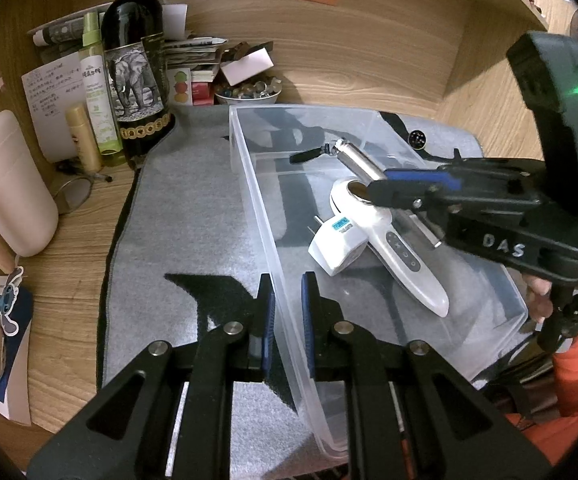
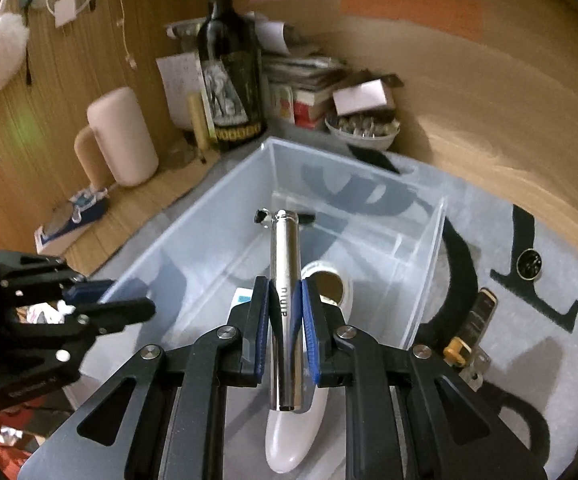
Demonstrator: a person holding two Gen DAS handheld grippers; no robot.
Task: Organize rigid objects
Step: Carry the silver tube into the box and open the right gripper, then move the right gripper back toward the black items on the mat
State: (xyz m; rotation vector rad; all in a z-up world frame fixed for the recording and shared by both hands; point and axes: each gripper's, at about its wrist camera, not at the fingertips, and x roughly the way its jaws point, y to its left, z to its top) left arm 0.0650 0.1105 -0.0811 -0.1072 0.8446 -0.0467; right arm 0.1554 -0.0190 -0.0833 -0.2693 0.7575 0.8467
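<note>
A clear plastic bin sits on a grey mat. My left gripper is shut on the bin's near long wall, one finger on each side. My right gripper is shut on a silver razor and holds it over the bin; in the left wrist view the razor points its black head to the far end. In the bin lie a white handheld device and a white plug adapter. The device also shows under the razor in the right wrist view.
A wine bottle, a green spray bottle, a gold tube and a pink jug stand at the back left. A bowl of small items sits behind the bin. A round badge and a lighter lie on the mat right of the bin.
</note>
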